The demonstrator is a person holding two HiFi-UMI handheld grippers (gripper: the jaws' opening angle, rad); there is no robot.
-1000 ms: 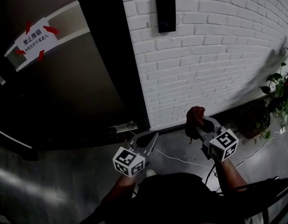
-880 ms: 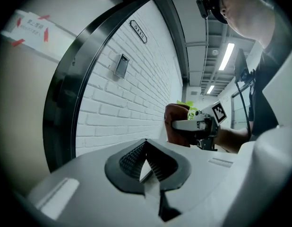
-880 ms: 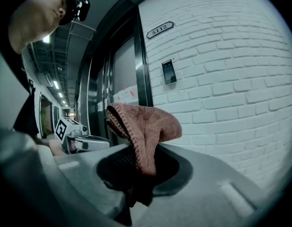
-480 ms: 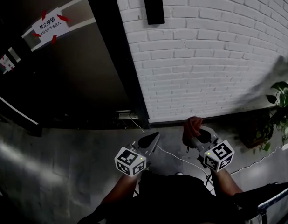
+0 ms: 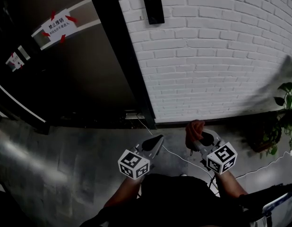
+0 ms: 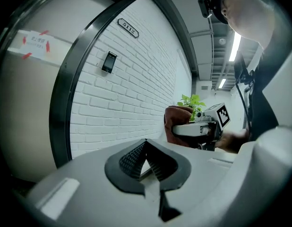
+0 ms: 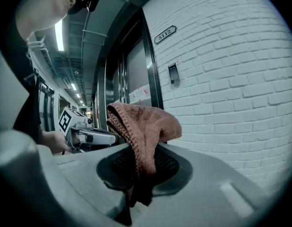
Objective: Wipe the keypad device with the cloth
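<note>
Two grippers held low before a white brick wall [image 5: 221,56]. Right gripper [image 5: 199,137] clamps a brown cloth [image 5: 195,126], which drapes over its jaws; left gripper [image 5: 154,144] has jaws pressed together on nothing. Keypad device [image 5: 153,7] is mounted high on the wall, well apart from the cloth

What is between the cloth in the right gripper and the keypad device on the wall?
Only bare white brick wall; the head view shows it between cloth and keypad device.
</note>
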